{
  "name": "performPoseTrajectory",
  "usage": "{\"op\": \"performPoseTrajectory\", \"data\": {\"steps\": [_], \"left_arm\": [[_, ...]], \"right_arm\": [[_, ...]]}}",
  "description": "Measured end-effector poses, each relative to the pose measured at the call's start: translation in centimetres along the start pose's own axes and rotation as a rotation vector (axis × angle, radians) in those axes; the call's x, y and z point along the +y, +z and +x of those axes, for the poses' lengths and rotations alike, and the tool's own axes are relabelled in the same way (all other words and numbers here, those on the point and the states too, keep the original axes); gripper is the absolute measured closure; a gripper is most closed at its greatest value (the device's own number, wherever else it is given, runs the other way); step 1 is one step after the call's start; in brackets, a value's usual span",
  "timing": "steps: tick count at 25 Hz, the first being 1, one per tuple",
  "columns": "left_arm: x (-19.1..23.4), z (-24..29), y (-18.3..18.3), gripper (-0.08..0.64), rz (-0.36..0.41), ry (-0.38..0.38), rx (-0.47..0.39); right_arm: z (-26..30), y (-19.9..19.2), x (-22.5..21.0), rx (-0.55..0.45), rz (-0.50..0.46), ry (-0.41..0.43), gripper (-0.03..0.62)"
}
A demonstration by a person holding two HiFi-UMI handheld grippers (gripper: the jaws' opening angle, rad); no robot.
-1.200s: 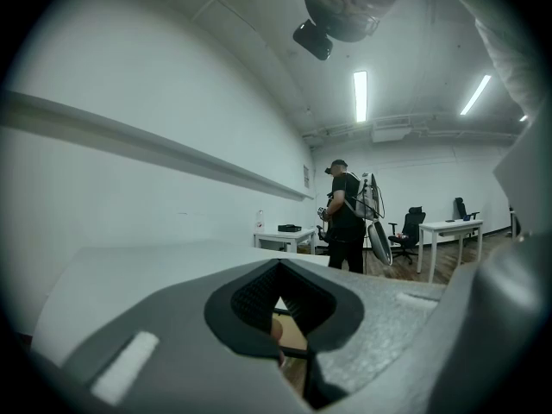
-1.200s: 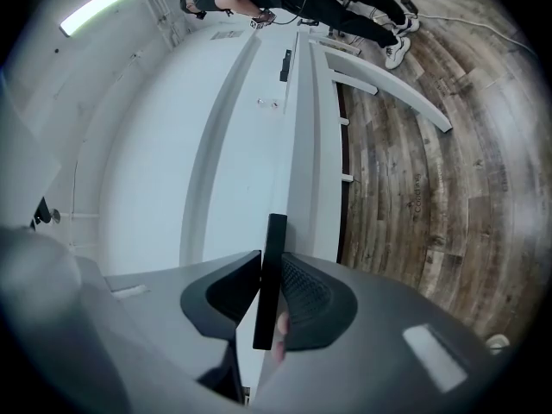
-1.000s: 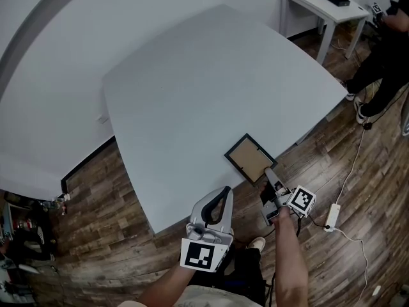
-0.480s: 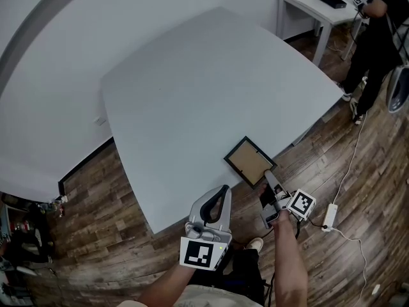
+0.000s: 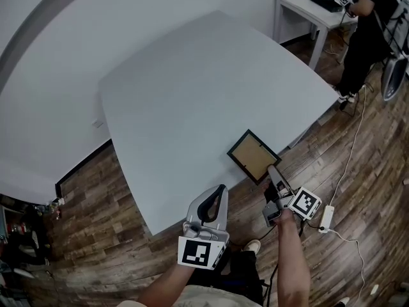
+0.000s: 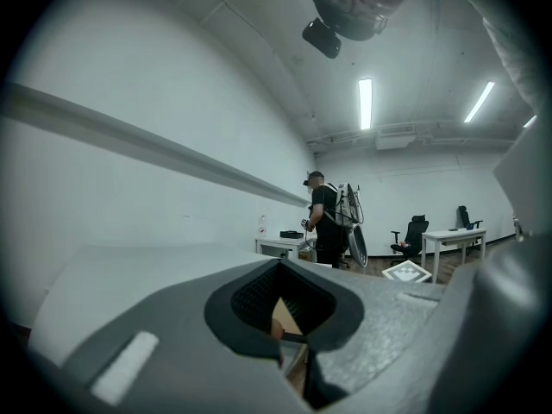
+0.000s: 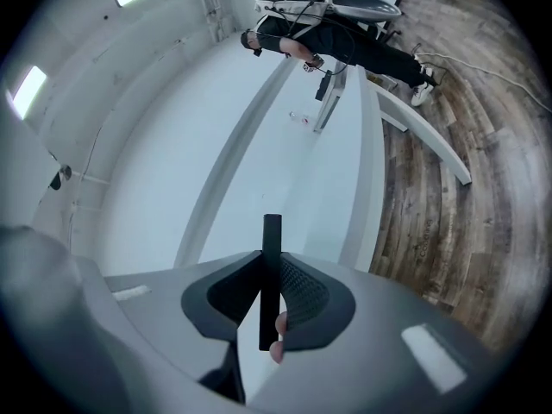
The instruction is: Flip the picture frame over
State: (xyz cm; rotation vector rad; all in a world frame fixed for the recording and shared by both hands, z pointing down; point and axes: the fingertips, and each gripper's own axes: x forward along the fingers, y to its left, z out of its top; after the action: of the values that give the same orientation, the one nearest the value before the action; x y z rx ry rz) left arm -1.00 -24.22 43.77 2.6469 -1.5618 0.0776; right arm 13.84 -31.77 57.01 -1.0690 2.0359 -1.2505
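The picture frame (image 5: 253, 155) is black with its brown backing facing up. It lies at the near right edge of the pale grey table (image 5: 179, 82). My right gripper (image 5: 273, 173) is shut on the frame's near corner. In the right gripper view the frame's black edge (image 7: 271, 274) stands edge-on between the pads, my right gripper (image 7: 269, 317) rolled to one side. My left gripper (image 5: 217, 196) hovers off the table's front edge with its jaws together and nothing held. Through the notch of my left gripper (image 6: 289, 352) a bit of brown backing (image 6: 283, 317) shows.
A person (image 5: 361, 31) stands at a small white desk (image 5: 307, 8) at the back right. A power strip (image 5: 327, 217) and its cable lie on the wooden floor beside my right arm. The table edge runs just in front of both grippers.
My right gripper has risen and rolled with the frame's corner in it, shifting the frame slightly. The person at the back right has walked over to the white desk. My left gripper has stayed put.
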Motion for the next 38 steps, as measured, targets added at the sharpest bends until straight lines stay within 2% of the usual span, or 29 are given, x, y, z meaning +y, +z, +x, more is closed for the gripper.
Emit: {"op": "performPoseTrajectory", "data": {"steps": [2, 4, 7, 11, 15, 19, 28, 32, 38], "left_arm": [[0.1, 0.1, 0.3, 0.560, -0.007, 0.005, -0.017], [0.2, 0.1, 0.1, 0.560, 0.005, 0.002, 0.008], [0.3, 0.1, 0.3, 0.560, 0.004, 0.007, 0.005], [0.5, 0.2, 1.2, 0.560, -0.008, 0.020, -0.042], [0.3, 0.1, 0.7, 0.560, 0.001, 0.004, -0.031], [0.3, -0.2, 0.5, 0.560, 0.003, 0.004, -0.014], [0.5, -0.5, 0.5, 0.560, 0.004, 0.008, -0.007], [0.6, -0.5, 0.7, 0.560, -0.005, 0.019, -0.032], [0.3, -0.6, 0.3, 0.560, -0.001, 0.006, -0.008]], "right_arm": [[0.2, 0.5, 0.7, -0.007, -0.018, 0.007, 0.502], [0.3, 0.9, 1.3, -0.013, -0.034, 0.004, 0.502], [-0.2, 1.1, 1.1, 0.005, -0.070, -0.079, 0.501], [-0.4, 1.2, 1.6, 0.047, -0.177, -0.143, 0.501], [0.0, 1.0, 2.9, 0.087, -0.301, -0.150, 0.501], [0.4, 0.8, 4.2, 0.113, -0.385, -0.148, 0.500], [0.4, 1.4, 5.8, 0.130, -0.601, -0.191, 0.502], [0.4, 1.7, 6.1, 0.145, -0.750, -0.242, 0.502], [0.9, 0.8, 6.4, 0.227, -1.043, -0.311, 0.502]]}}
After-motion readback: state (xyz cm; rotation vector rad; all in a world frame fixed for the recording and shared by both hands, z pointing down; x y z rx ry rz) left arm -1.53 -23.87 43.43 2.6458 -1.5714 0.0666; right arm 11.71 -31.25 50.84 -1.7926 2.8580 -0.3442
